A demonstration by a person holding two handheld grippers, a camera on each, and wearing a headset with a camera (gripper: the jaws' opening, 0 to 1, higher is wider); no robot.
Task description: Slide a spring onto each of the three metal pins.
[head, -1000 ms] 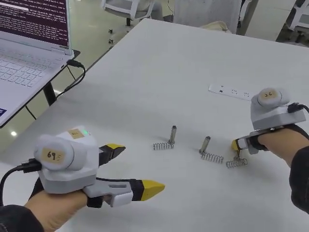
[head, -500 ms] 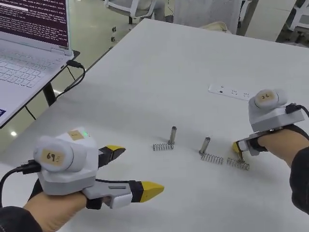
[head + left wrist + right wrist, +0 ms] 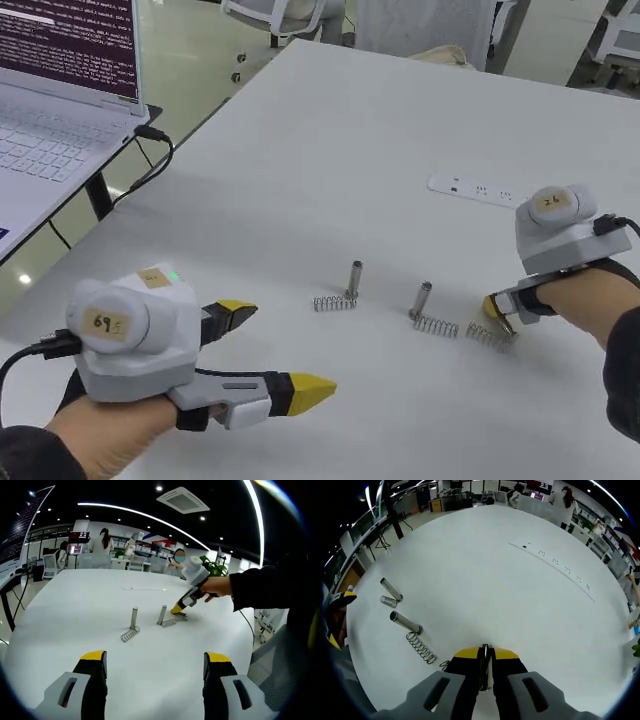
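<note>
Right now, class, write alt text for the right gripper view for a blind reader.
The right gripper is shut on a thin metal piece above a white table. Left of it stand two metal pins, each with a spring lying beside it.

On the left gripper [image 3: 280,347] a tan sticker [image 3: 108,322] reads "69" — a mark after it is unclear. The right gripper [image 3: 497,310] carries a round sticker [image 3: 551,202] — "26". Laptop screen [image 3: 70,40] text is illegible.
</note>
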